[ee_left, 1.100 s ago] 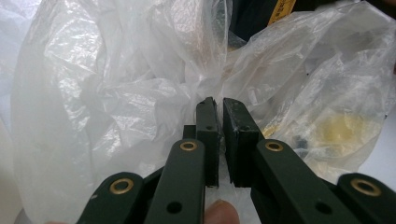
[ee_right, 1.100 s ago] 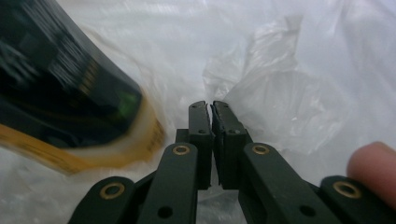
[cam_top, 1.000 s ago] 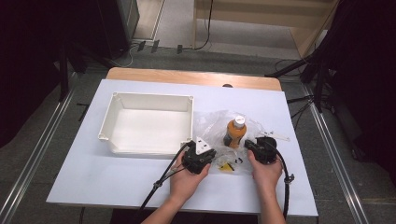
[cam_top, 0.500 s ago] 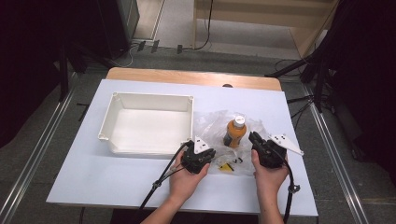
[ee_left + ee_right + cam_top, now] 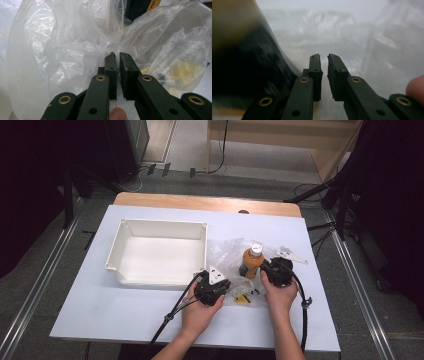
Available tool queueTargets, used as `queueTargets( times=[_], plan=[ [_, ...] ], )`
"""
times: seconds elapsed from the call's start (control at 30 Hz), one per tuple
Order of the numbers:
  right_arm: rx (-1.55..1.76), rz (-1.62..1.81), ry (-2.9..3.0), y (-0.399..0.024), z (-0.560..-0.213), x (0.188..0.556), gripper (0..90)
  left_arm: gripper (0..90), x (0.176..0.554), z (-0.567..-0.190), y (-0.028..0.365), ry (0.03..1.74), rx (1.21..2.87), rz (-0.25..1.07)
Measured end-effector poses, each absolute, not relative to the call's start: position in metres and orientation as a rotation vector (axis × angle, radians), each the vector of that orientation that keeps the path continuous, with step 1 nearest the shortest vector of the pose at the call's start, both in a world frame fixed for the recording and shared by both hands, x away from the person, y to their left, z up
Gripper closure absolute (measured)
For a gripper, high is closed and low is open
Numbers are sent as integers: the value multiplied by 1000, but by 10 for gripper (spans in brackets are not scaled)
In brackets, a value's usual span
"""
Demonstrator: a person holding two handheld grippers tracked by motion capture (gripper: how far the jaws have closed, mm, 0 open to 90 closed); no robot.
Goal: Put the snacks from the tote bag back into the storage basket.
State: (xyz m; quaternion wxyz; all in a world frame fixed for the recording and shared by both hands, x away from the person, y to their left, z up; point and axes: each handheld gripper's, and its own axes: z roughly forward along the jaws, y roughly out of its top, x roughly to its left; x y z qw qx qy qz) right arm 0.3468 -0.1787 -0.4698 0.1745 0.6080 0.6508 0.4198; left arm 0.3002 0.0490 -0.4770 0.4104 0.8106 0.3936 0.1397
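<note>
White tabletop (image 5: 125,315) carries a bag (image 5: 62,50) pinched by the near-closed left gripper (image 5: 220,287), while the right gripper (image 5: 272,270), narrow and empty, sits just right of the upright bottle (image 5: 251,262).

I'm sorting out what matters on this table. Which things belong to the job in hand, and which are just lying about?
In the job:
- clear plastic bag, pinched by the left gripper
- orange bottle, standing on the bag
- right gripper, beside the bottle, jaws nearly shut

Lying about:
- white tray, nothing in it
- small yellow piece near the front edge
</note>
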Motion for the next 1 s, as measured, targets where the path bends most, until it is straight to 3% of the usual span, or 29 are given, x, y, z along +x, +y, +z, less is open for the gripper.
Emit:
queueTargets(
  times=[0.2, 0.33, 0.67, 0.7, 0.73, 0.77, 0.8, 0.9, 1.0],
  plan=[
    [1760, 1062, 1918, -185, -484, 342, 855, 865, 301, -477, 47, 998, 2054, 358],
    [1722, 1124, 1913, -194, -478, 335, 795, 866, 301, -477, 47, 997, 2057, 362],
    [1399, 1479, 1747, -217, -433, 280, 525, 862, 300, -477, 47, 979, 2052, 362],
    [1381, 1506, 1732, -218, -427, 276, 487, 862, 300, -477, 47, 976, 2050, 362],
    [1352, 1552, 1726, -216, -420, 271, 390, 862, 300, -477, 47, 973, 2050, 362],
    [1352, 1552, 1726, -216, -420, 271, 390, 862, 299, -477, 47, 974, 2049, 363],
    [1334, 1547, 1748, -210, -417, 270, 285, 862, 299, -477, 47, 975, 2046, 364],
    [1335, 1504, 1761, -200, -416, 270, 222, 862, 299, -477, 47, 975, 2044, 365],
    [1306, 1452, 1747, -188, -416, 270, 235, 861, 299, -477, 47, 975, 2040, 368]
  ],
)
